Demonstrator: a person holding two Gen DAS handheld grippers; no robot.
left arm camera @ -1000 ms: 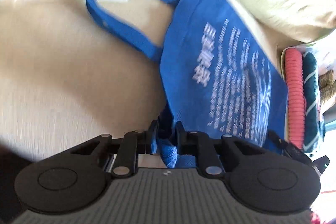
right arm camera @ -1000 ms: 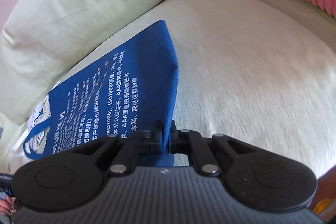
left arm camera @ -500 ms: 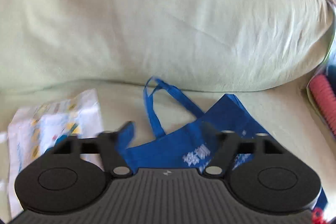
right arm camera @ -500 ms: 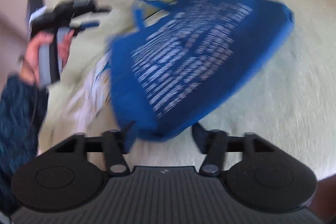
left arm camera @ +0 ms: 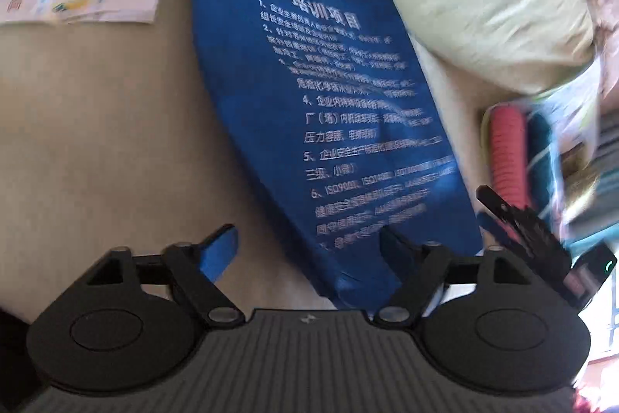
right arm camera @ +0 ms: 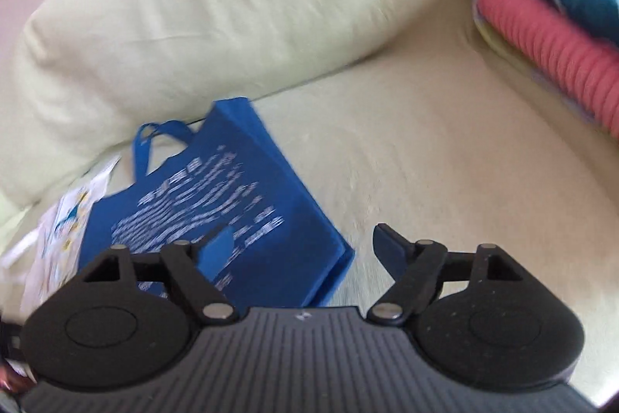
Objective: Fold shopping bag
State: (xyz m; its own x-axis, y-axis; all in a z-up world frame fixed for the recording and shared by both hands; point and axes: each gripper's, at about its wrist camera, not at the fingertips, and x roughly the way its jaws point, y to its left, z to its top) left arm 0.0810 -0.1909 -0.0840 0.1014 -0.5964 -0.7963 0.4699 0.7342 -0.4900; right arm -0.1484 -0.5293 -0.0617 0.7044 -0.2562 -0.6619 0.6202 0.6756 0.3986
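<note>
Cream bedding (left arm camera: 96, 126) carried the blue shopping bag (left arm camera: 329, 111) flat, handles toward twelve o'clock; left gripper (left arm camera: 309, 239) and right gripper (right arm camera: 301, 239), jaws just closing, were released, so slick fabric risked sliding crooked when regrasped.

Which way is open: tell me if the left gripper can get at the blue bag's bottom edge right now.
Probably yes. The left gripper stands open right over the near bottom edge of the blue bag, which lies flat on the bed with nothing covering it.
</note>
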